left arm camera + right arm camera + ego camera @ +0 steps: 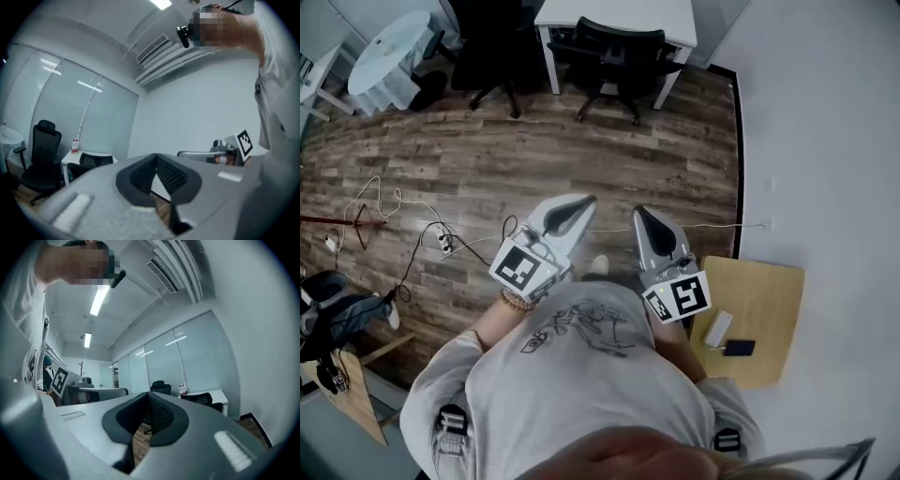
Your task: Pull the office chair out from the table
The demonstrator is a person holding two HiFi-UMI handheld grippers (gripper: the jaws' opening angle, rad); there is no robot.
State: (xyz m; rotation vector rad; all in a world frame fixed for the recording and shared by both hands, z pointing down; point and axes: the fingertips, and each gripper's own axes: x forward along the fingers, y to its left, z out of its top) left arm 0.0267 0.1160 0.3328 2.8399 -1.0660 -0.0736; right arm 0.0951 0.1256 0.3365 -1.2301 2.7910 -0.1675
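Note:
A black office chair is tucked under the white table at the far side of the room; it also shows small in the left gripper view as the office chair by the table and in the right gripper view as the office chair. My left gripper and right gripper are held level in front of my chest, side by side, far from the chair. Both are shut with nothing between the jaws: left gripper, right gripper.
A second black chair stands left of the table, by a round white table. White cables lie on the wood floor. A low wooden table with small items stands at my right by the white wall.

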